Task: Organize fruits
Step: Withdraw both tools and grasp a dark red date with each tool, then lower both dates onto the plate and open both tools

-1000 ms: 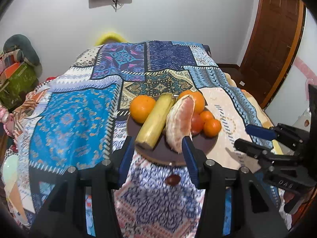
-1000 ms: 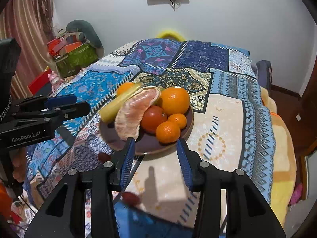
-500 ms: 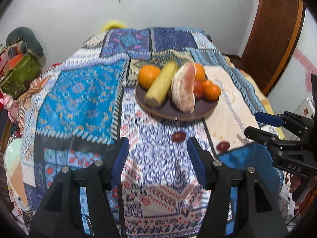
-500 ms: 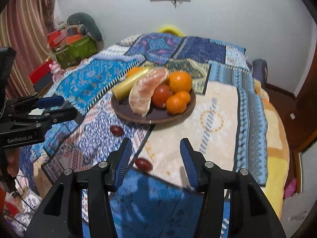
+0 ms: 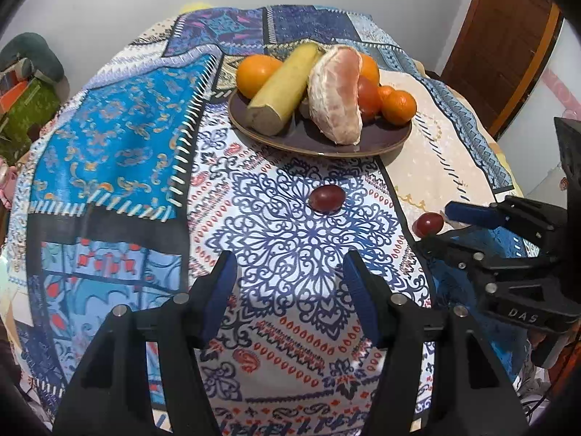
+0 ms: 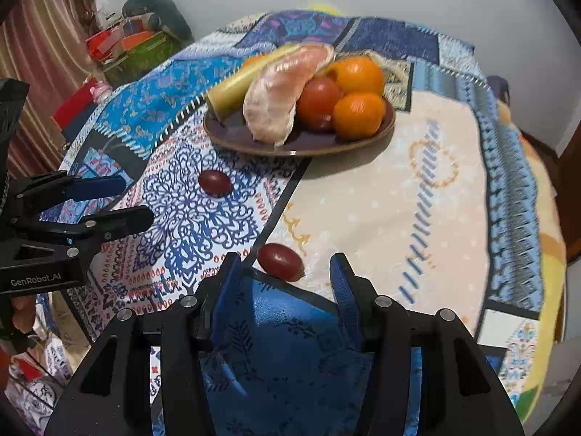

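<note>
A: Since a second ago both tongs have sunk toward the cloth, jaws just opening. Left wrist view: the left tongs point(image 5: 287, 276) gape empty, the first small dark-red oval grape point(image 5: 326, 198) just ahead.

B: Right wrist view: the right tongs point(image 6: 281, 279) gape too, the second dark-red grape point(image 6: 280, 262) nearly between them, untouched. Approach step; next, straddle, pinch gently, carry to the dark brown round plate point(image 6: 232, 137).
</note>
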Demonstrator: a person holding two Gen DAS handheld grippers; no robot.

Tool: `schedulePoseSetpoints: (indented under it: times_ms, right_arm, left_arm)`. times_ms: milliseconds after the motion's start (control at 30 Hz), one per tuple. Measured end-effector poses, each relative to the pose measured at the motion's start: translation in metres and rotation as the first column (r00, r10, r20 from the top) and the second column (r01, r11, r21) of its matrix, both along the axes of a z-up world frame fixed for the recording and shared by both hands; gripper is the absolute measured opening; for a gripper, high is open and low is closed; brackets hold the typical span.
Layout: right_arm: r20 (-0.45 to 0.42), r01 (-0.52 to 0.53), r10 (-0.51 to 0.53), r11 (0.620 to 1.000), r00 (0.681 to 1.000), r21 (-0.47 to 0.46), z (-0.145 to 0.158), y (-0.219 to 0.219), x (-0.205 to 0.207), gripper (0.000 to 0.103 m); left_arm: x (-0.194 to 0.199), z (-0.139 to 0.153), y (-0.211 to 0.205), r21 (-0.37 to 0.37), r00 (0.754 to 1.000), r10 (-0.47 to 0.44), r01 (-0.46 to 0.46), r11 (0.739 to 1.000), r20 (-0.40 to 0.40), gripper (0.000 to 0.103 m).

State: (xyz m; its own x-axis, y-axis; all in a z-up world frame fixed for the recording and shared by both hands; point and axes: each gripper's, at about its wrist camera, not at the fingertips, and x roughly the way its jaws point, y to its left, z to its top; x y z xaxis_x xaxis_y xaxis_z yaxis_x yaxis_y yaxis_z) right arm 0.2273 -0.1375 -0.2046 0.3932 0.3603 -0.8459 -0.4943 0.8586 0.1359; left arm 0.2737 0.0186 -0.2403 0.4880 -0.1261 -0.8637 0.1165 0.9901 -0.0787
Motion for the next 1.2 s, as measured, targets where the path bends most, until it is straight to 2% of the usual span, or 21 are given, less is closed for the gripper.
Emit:
schedulePoseSetpoints:
  times_ms: [233,267,633,700,767,1000,1200]
  right_arm:
    - [-0.005,-0.020,0.021,1.000,1.000,0.019,-0.005,0.000,0.000,0.026]
    - [-0.005,-0.024,0.024,0.999,1.000,0.028,-0.003,-0.001,0.000,0.025]
    - [0.039,0.008,-0.011,0.998,0.999,0.056,0.011,-0.013,0.009,0.025]
    - [0.044,0.016,-0.018,0.998,0.999,0.064,0.014,-0.017,0.012,0.025]
    - [0.051,0.021,-0.025,0.997,0.998,0.068,0.016,-0.019,0.014,0.025]
    - [0.065,0.031,-0.036,0.996,0.997,0.080,0.022,-0.018,0.023,0.025]
    - [0.089,0.027,-0.036,0.995,0.995,0.097,0.031,-0.012,0.029,0.025]
  left_arm:
    - [0.014,-0.010,-0.009,-0.018,1.000,-0.024,0.024,1.000,-0.017,0.059]
    - [0.016,-0.011,-0.010,-0.019,0.999,-0.028,0.027,0.999,-0.018,0.058]
    - [0.048,-0.016,-0.022,-0.040,0.999,-0.035,0.034,0.999,-0.009,0.047]
    - [0.051,-0.016,-0.022,-0.046,0.999,-0.034,0.034,0.998,-0.001,0.041]
    - [0.055,-0.017,-0.021,-0.068,0.999,-0.042,0.041,0.997,-0.004,0.028]
    - [0.050,-0.012,-0.023,-0.046,0.999,-0.043,0.044,0.998,0.022,0.027]
    - [0.045,0.005,-0.013,-0.057,0.998,-0.029,0.033,0.998,0.061,0.027]
